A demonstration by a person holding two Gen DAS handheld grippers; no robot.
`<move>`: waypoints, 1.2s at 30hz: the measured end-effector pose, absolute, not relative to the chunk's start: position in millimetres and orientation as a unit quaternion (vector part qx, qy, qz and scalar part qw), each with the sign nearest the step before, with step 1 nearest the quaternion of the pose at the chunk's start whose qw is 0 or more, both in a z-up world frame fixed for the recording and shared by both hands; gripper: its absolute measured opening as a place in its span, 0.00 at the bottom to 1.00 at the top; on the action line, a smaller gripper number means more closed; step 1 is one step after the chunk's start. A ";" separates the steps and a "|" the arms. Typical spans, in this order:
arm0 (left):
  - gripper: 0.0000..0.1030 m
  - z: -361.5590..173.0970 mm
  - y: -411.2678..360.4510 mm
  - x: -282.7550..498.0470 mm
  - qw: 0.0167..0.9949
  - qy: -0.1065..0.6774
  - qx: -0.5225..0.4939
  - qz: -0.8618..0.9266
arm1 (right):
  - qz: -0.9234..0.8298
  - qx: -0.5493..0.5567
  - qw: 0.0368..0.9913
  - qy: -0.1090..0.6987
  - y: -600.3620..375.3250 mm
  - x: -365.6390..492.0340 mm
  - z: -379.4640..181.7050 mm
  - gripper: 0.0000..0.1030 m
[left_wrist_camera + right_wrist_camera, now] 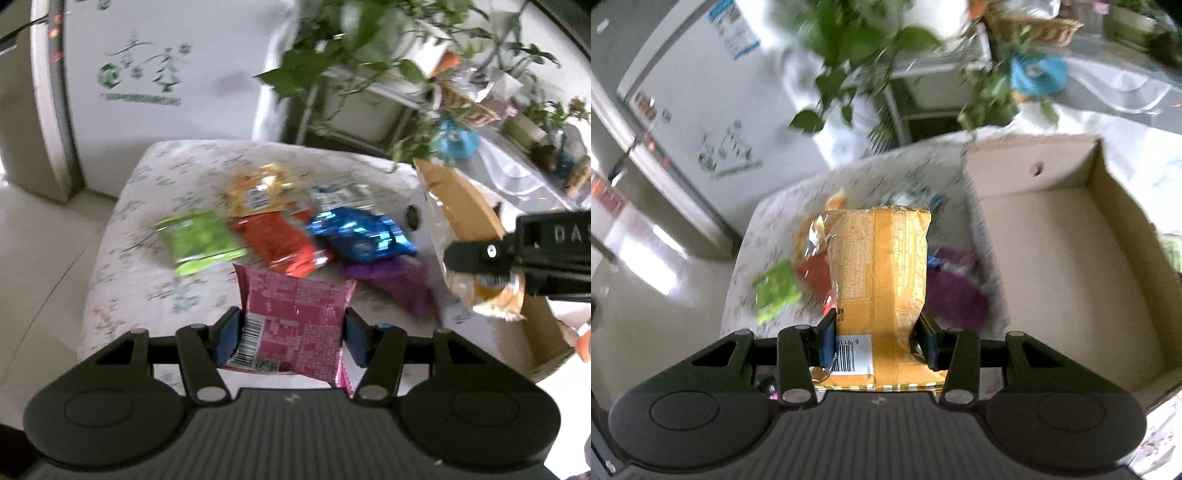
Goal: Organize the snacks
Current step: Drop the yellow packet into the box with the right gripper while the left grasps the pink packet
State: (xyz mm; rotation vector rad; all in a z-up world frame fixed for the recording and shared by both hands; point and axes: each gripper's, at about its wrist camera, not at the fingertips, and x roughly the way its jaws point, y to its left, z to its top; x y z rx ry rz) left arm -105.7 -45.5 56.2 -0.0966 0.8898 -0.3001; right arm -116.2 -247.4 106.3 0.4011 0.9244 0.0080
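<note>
Nothing yet in the open brown cardboard box; pink foil snack packet clenched in left gripper, yellow foil snack packet in right gripper, more left on the surface.

Several snack packets lie in a loose cluster on the table. A cardboard box stands on its right side. Plants stand behind, a fridge far left.

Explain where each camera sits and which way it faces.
Left wrist: sits behind the left tool, faces across the table; it holds a pink packet; the right tool shows too.
Right wrist: sits behind the right tool, holding a yellow packet beside the cardboard box.
Shared: green packet, fridge, plants.
</note>
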 end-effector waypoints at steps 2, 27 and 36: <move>0.56 61.7 -58.5 -106.4 0.890 0.425 -0.045 -0.159 | -0.005 0.203 0.879 0.432 -259.1 -119.9 111.8 0.49; 0.56 81.5 -215.5 -105.8 0.854 0.426 -0.036 -0.296 | -0.150 0.321 0.860 0.369 -374.6 -158.1 126.1 0.49; 0.72 65.7 -234.8 -102.9 0.845 0.444 -0.011 -0.297 | -0.183 0.359 0.834 0.376 -387.8 -158.6 115.7 0.54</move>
